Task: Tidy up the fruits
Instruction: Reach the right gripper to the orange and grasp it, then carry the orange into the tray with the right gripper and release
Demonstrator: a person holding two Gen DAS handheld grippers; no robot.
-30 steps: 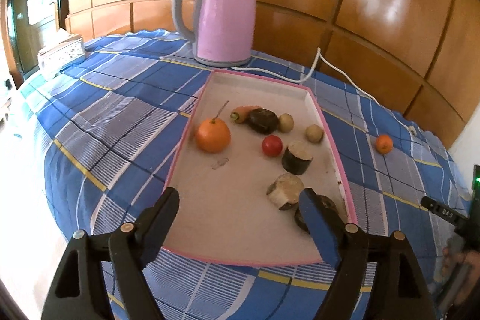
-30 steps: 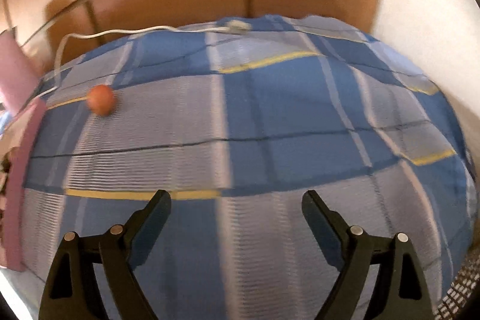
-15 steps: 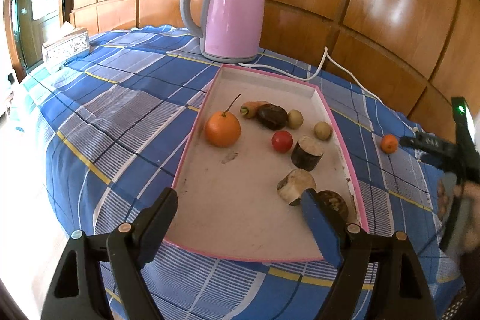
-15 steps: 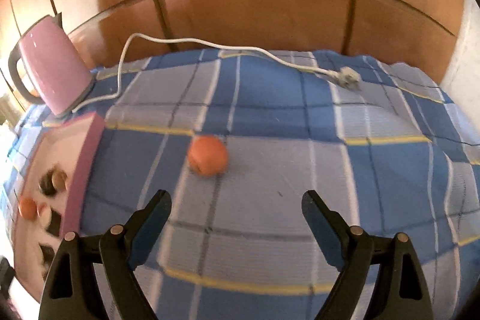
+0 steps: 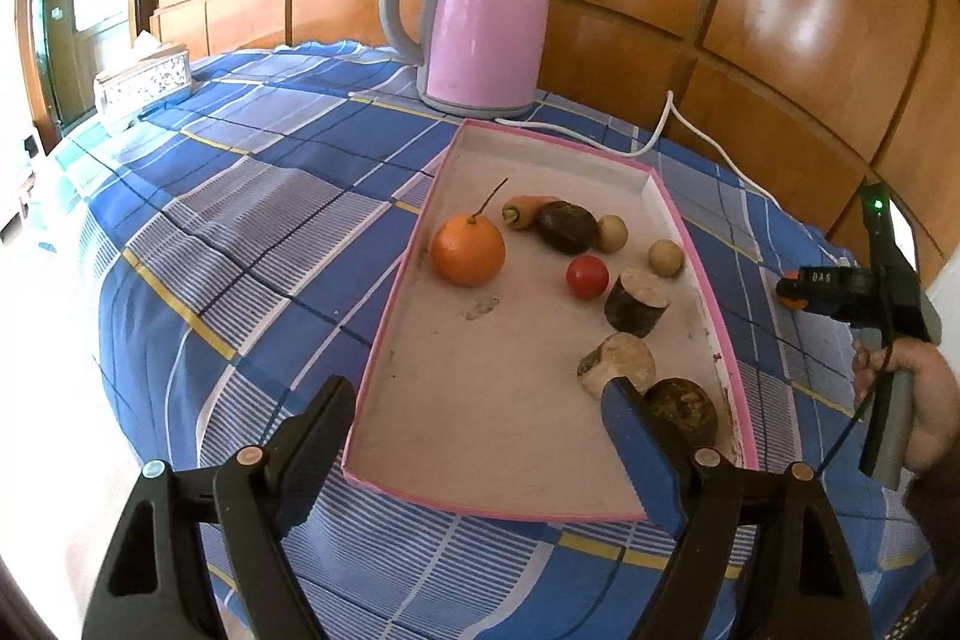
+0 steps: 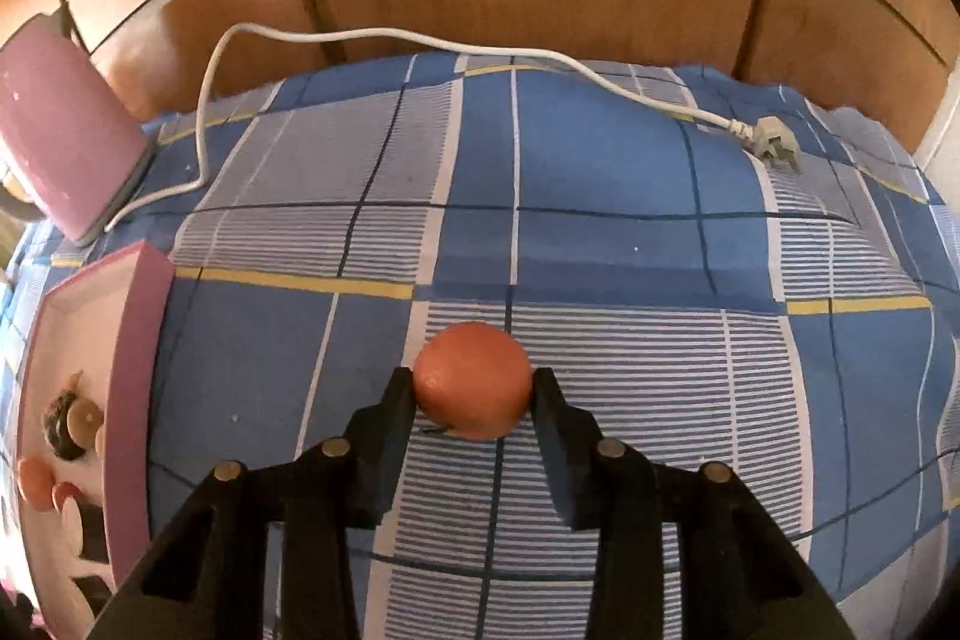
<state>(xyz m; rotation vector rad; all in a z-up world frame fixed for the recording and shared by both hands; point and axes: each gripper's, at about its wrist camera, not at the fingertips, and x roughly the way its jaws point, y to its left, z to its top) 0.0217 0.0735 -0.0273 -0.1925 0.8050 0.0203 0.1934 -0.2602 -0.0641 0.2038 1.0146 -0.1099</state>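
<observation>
R gripper (image 6: pixel 473 388) closing on 1 small orange (image 6: pixel 473 379); L gripper (image 5: pixel 480 424) wide apart; tray (image 5: pixel 690 244) w/ 9 items

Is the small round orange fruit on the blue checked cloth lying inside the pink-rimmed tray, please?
No, the small round orange fruit lies on the blue checked cloth, outside the pink-rimmed tray.

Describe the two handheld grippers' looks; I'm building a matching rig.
Left gripper: black triangular finger arms with cut-outs, metal rivets, flat blue pads. Right gripper: the same black frame and rivets; from outside it shows a grey handle, a green light and white lettering on black.
</observation>
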